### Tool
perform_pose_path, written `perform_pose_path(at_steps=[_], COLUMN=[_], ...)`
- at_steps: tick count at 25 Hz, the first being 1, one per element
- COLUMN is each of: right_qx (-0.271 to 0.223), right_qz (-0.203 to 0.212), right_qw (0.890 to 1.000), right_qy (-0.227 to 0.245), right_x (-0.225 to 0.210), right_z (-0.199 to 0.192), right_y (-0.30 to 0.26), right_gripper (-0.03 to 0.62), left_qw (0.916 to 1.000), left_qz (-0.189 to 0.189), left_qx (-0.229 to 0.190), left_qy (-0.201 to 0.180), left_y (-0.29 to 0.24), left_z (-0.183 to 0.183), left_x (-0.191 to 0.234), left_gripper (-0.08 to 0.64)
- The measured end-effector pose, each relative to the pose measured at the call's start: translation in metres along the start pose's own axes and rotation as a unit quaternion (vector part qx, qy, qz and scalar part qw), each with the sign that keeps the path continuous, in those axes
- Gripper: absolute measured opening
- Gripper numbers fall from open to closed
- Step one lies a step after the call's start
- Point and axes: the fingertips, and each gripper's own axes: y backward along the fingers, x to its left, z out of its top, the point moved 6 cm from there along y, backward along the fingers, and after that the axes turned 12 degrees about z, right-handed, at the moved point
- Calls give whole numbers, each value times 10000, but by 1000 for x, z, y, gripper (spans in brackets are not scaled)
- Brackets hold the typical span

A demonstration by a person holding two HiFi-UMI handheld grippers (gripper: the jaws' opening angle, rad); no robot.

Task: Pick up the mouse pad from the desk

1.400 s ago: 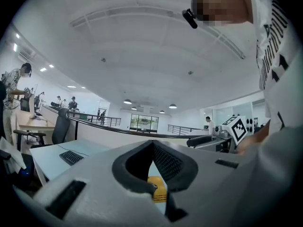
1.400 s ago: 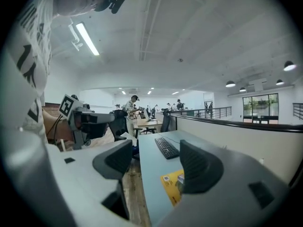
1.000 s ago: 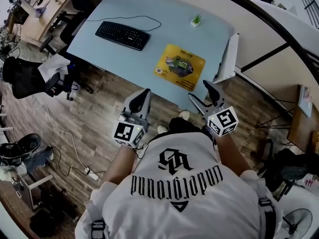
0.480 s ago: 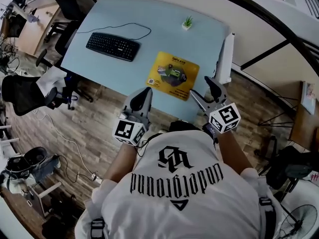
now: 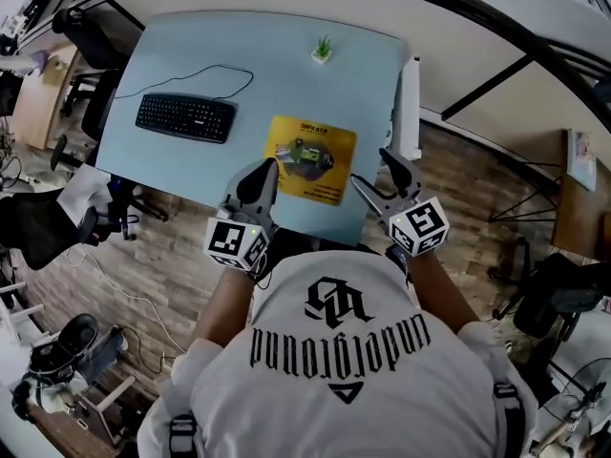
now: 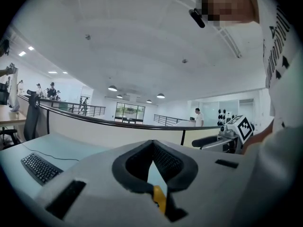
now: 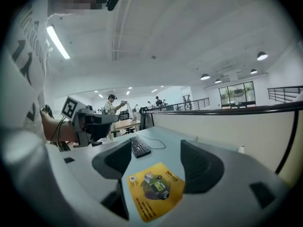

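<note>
Head view: yellow mouse pad (image 5: 308,158) lies flat at 6 o'clock on the pale blue table (image 5: 286,74). Left gripper (image 5: 265,168), jaws closed and empty, is held near level at the pad's 8 o'clock. Right gripper (image 5: 372,168), jaws apart and empty, is at 4 o'clock. Keyboard (image 5: 184,117) lies at 10 o'clock. Wood floor (image 5: 143,256) lies below.

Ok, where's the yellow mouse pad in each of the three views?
Head view: mouse pad, centre, right of the keyboard.
Left gripper view: only a yellow sliver low between the jaws, probably its edge.
Right gripper view: bottom centre, between the open jaws.
Shared landmark: the black keyboard, left of centre in all three.
</note>
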Motion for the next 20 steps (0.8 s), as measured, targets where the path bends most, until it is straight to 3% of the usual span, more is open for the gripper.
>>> perform_pose_path(at_steps=[10,20], right_qx=[150,527], right_qz=[-696,-1646], right_qw=[9943,9760], right_qy=[-793,-1327], right_x=[-22,-21], right_z=[-28,-80], right_y=[-32,-71], right_gripper=[330,336], left_qw=[9953,9837], left_qz=[-794,-1413], left_qx=[523,1101], left_qy=[-179,-167], left_y=[-64,-97], left_z=[-21,-58], left_x=[35,85], left_gripper=[8,8])
